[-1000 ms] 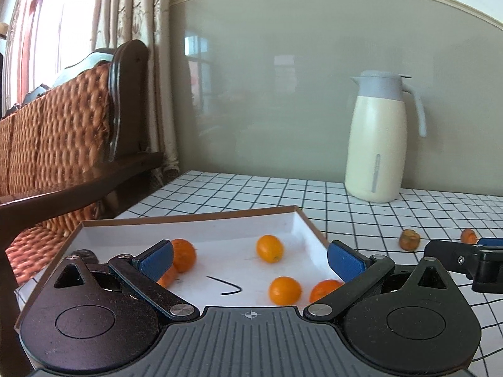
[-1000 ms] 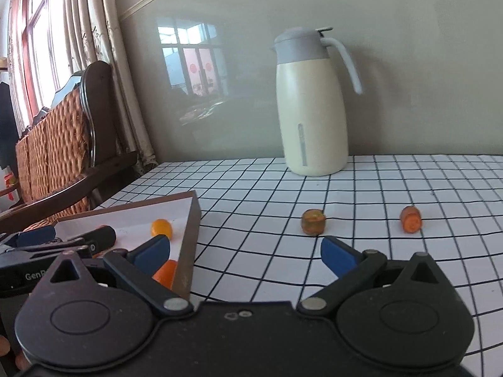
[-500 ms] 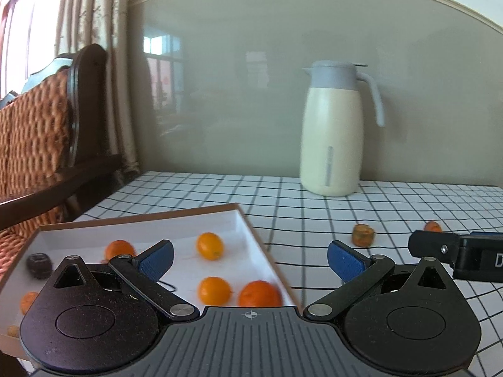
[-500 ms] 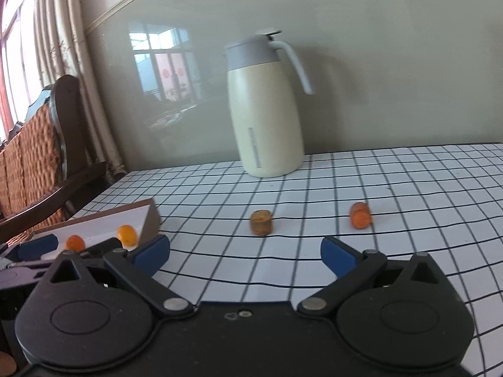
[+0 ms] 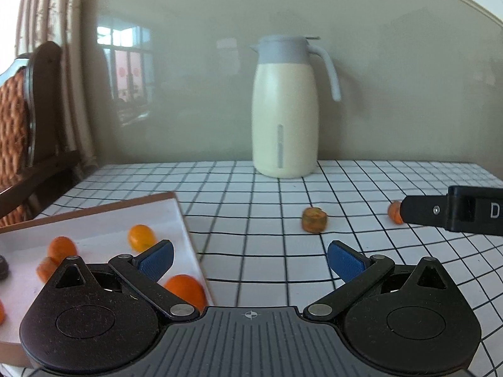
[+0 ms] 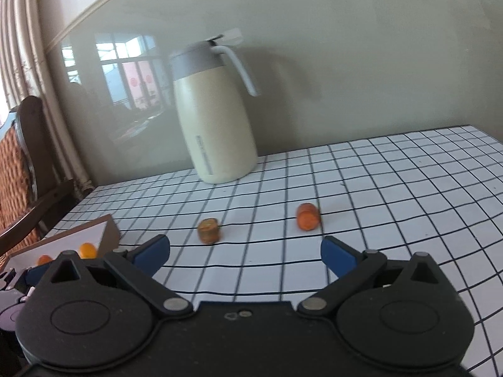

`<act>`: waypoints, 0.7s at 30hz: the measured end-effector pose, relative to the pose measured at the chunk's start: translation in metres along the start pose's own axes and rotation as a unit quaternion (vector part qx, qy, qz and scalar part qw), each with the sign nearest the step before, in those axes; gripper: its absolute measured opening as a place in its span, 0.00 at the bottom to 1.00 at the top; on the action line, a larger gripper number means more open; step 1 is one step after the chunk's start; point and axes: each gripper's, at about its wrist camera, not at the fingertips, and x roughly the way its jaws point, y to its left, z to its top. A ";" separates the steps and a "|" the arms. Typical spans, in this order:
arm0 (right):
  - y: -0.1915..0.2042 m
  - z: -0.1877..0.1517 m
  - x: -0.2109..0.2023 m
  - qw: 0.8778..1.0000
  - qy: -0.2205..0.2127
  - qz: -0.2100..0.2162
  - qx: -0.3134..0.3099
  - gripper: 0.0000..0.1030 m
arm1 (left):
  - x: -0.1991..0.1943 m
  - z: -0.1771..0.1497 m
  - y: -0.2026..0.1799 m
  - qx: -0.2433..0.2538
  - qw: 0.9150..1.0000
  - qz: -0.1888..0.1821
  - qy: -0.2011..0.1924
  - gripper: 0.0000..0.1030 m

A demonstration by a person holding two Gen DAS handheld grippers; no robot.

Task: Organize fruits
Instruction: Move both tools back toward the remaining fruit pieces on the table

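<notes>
Fruits are split between a box and the bare table. In the left wrist view, the shallow white box (image 5: 185, 220) with its brown rim sits at the table's left edge, and several orange fruits lie inside it: one (image 5: 141, 237) near the box's far right side, one (image 5: 62, 247) further left, and a larger one (image 5: 185, 289) at the near right corner, partly hidden behind the left gripper (image 5: 250, 259). That gripper's blue-padded fingers stand wide apart with nothing between them; the left pad hangs over the box, the right pad over the checked table (image 5: 251, 188). Out on the cloth, a brownish fruit piece (image 5: 313, 219) rests near the middle, well apart from the box. An orange piece (image 5: 395, 212) lies further right, partly covered by the black tip of the right gripper (image 5: 452, 212), which reaches in from the right edge. A cream jug (image 5: 284, 110) with a grey lid stands at the table's far edge, against the wall.

In the right wrist view, the right gripper (image 6: 245, 253) is likewise spread wide and holds nothing. The brownish fruit piece (image 6: 208, 230) and the orange piece (image 6: 308, 216) lie ahead of it, apart from each other, both somewhat blurred. The box corner (image 6: 108, 235) shows at lower left with two fruits (image 6: 87, 250) inside.
</notes>
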 end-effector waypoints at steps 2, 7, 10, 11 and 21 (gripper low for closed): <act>-0.006 0.001 0.003 1.000 0.001 -0.012 0.005 0.94 | 0.004 0.001 -0.006 0.002 1.000 -0.006 0.002 1.00; -0.019 0.004 0.012 0.999 0.001 -0.024 0.023 0.91 | 0.017 0.006 -0.014 -0.005 1.000 -0.016 0.011 1.00; -0.022 0.004 0.017 0.999 0.004 -0.031 0.020 0.89 | 0.027 0.008 -0.019 -0.012 0.999 -0.023 0.022 1.00; -0.023 0.004 0.019 0.999 0.006 -0.032 0.018 0.88 | 0.029 0.008 -0.021 -0.010 0.999 -0.026 0.023 1.00; -0.028 0.005 0.045 0.999 0.032 -0.032 0.018 0.68 | 0.059 0.014 -0.039 0.003 0.999 -0.038 0.038 0.93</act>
